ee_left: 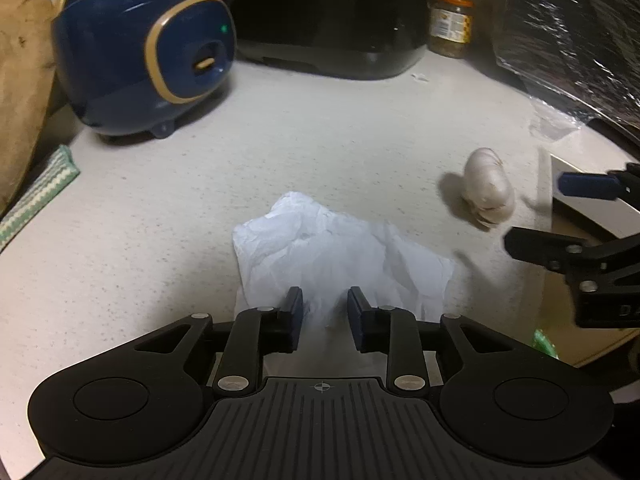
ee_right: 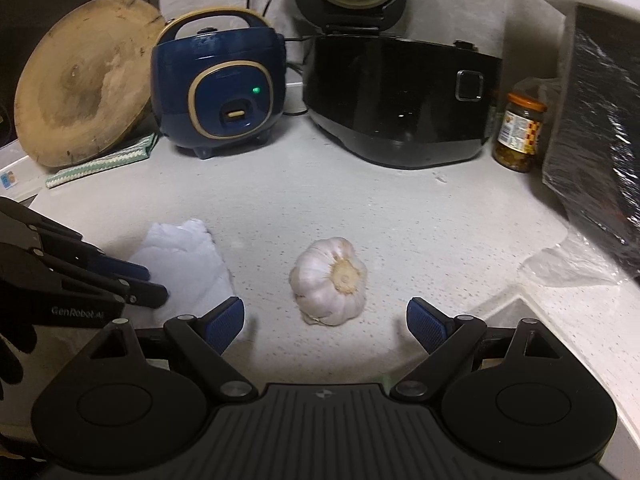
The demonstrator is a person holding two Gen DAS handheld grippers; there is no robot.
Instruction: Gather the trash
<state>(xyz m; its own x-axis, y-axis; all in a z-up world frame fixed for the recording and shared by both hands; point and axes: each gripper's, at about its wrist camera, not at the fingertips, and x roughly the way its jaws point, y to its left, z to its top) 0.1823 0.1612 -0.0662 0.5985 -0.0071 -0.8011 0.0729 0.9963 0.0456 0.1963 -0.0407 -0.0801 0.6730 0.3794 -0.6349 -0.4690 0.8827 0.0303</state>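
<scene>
A crumpled white tissue (ee_left: 332,252) lies on the pale speckled counter (ee_left: 280,152). My left gripper (ee_left: 325,312) stands open over its near edge, and the paper shows in the gap between the fingers without being pinched. In the right wrist view the same tissue (ee_right: 188,260) lies at the left, with the left gripper (ee_right: 150,283) on it. A garlic bulb (ee_right: 330,280) sits just beyond my right gripper (ee_right: 326,320), which is wide open and holds nothing. From the left wrist view the garlic (ee_left: 490,188) lies to the right, beside the right gripper (ee_left: 538,212).
At the back stand a blue rice cooker (ee_right: 224,88), a black cooker (ee_right: 400,104) with its lid up, and a jar (ee_right: 518,132). A round wooden board (ee_right: 84,80) leans at the left over a striped cloth (ee_right: 104,164). A film-wrapped black box (ee_right: 600,140) and clear plastic (ee_right: 560,264) lie at the right.
</scene>
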